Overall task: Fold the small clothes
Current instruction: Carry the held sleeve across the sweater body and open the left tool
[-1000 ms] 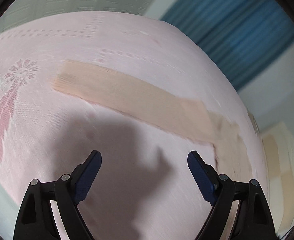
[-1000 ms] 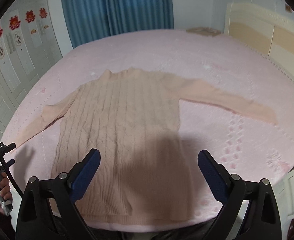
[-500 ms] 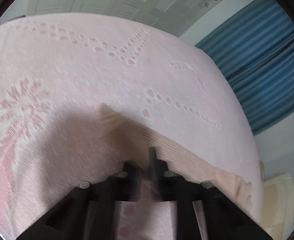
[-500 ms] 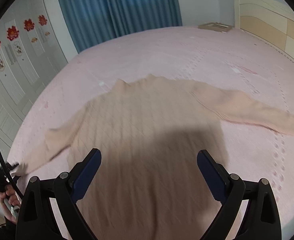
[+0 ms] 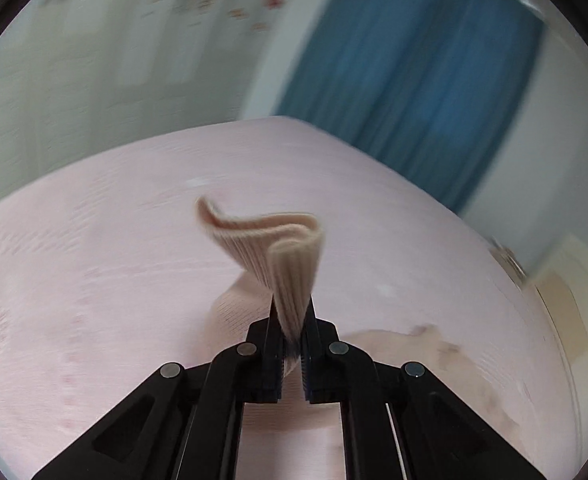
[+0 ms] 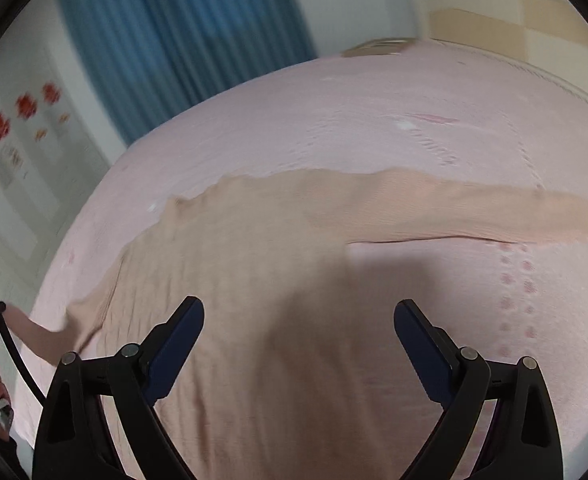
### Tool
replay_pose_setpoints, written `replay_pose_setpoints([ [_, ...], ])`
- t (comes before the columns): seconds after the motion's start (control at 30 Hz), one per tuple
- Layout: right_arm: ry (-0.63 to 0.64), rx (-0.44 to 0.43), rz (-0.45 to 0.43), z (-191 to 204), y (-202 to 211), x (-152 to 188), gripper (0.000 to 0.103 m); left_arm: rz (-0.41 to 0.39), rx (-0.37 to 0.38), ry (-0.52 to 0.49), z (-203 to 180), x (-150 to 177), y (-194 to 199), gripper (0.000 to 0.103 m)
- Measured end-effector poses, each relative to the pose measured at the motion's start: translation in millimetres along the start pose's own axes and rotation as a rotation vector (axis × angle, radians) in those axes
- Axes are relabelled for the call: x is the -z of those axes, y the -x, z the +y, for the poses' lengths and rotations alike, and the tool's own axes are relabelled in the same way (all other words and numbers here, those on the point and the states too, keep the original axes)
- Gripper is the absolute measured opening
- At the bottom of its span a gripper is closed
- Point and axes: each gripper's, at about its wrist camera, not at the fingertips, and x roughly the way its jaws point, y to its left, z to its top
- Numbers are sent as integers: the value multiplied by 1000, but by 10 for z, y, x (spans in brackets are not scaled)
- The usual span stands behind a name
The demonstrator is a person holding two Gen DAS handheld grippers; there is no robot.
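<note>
Left wrist view: the left gripper (image 5: 292,344) is clamped on the ribbed cuff (image 5: 290,264) of the sweater's sleeve, lifted off the pink bed (image 5: 94,260), probably to carry it over the body.

Right wrist view: the right gripper (image 6: 298,334) is spread wide and holds nothing, above the sweater (image 6: 254,264), which lies flat near the bed's near edge, its other sleeve (image 6: 473,212) outstretched.
</note>
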Motion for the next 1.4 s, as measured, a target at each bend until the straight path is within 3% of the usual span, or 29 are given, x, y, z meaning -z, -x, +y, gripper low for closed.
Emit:
replay_pose_setpoints([
  [0.07,-37,3,-27,-187,91,-63,95,16,55,-68,-594,46,-73,7],
  [0.2,-111,-81,-56,-496,229,-158,95,61,128,-197,-1565,349,-275,7],
  [0.33,-111,-56,-52,-688,235,-159,95,119,197,-338,-2479,940,-447,7],
  [0.57,-124,-29,-39,-926,169,-186,95,343,279,-396,-3266,1938,-969,9],
  [0.67,-109,-10,-29,-967,112,-173,95,490,316,-444,-3443,2244,-1098,29],
  [0.73,-101,5,-18,-995,64,-174,95,528,342,-485,-3491,2346,-1044,32],
  [0.83,-104,-5,-5,-1017,22,-182,95,473,307,-531,-3278,2274,-807,45],
  [0.9,-104,-25,-2,-981,15,-177,95,444,299,-504,-3032,2082,-627,63],
  [0.93,-97,-31,-3,-957,17,-174,95,433,295,-484,-2844,1979,-514,67],
  [1.03,-48,-19,-4,-807,18,-167,95,399,253,-423,-2325,1673,-328,68],
  [1.23,70,-14,-19,-423,176,-44,95,331,84,-313,-1092,1210,141,68],
  [1.4,128,-74,-15,-65,395,65,95,298,51,-234,-402,1083,542,68],
])
